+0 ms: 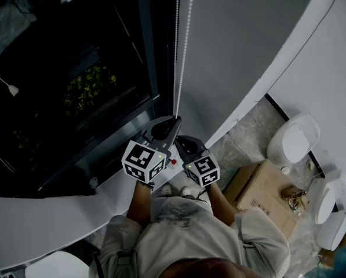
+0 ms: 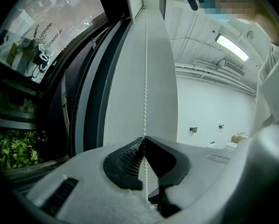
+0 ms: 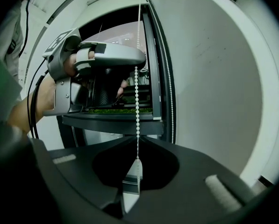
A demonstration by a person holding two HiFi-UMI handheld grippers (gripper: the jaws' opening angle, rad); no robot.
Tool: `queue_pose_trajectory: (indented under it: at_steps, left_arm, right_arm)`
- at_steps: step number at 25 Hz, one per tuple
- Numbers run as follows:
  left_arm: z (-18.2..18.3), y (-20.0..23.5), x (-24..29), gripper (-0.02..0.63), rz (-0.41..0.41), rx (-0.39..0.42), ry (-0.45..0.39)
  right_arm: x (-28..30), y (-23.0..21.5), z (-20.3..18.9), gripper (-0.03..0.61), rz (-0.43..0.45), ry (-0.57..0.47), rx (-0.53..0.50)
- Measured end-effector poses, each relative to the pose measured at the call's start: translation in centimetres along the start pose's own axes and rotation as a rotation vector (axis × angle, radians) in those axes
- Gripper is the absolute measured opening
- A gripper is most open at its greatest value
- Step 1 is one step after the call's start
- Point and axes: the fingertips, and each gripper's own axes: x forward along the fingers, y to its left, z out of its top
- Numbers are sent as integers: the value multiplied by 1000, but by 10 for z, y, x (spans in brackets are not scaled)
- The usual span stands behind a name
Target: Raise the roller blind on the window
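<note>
left tongs (image 2: 144, 138) clamped on bead chain (image 2: 145, 101) | right tongs (image 3: 137, 138) apparently pinching same chain just below | pull straight along chain; alternate grips; keep tension

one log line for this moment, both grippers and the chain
left gripper: shut on bead chain | right gripper: shut on bead chain | order on chain: left gripper above right gripper | chain: hangs straight

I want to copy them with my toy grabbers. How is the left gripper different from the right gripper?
The left gripper has a pale grey body; the right gripper is dark. The left one grips the bead chain higher up, the right one just below it. Both are shut on that same chain.
</note>
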Motion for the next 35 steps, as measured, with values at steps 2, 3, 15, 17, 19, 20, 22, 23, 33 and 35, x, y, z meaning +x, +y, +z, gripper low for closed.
queue_pose_trajectory:
  at_steps: [2,3,15,17,19,20,22,23,33,35]
  left_arm:
    - [1,0,-1,17,2,-1,-3]
    - [1,1,-1,17,2,-2,-5]
    - [3,8,-4,17,11,-3,-12]
    - [3,9,-4,17,11,-3,-10]
    - [3,9,-3,17,10,-1,-8]
    - [3,9,-3,17,9,-1,-8]
    - [3,9,-2,17,8,0,-6]
    - [3,9,-2,17,8,1,-6]
    - [3,7,1,17,6,4,-7]
    - [3,7,1,17,6,5,-6]
  right_arm:
    - [-2,1,1,18,4,-11,-18]
    - [-3,1,2,20,5,-17,-28]
    - [-41,-12,81,63,-35,-204,-41]
    - [-48,-14,102,66,-34,-233,-41]
    - [-53,-14,123,68,-30,-264,-48]
    - [-54,-13,134,71,-27,-276,-58]
    - [-55,-11,154,75,-14,-296,-82]
    - [-54,-9,164,77,-5,-307,-90]
    - [-48,-1,239,101,63,-419,-143]
    - [-46,0,243,107,72,-422,-151]
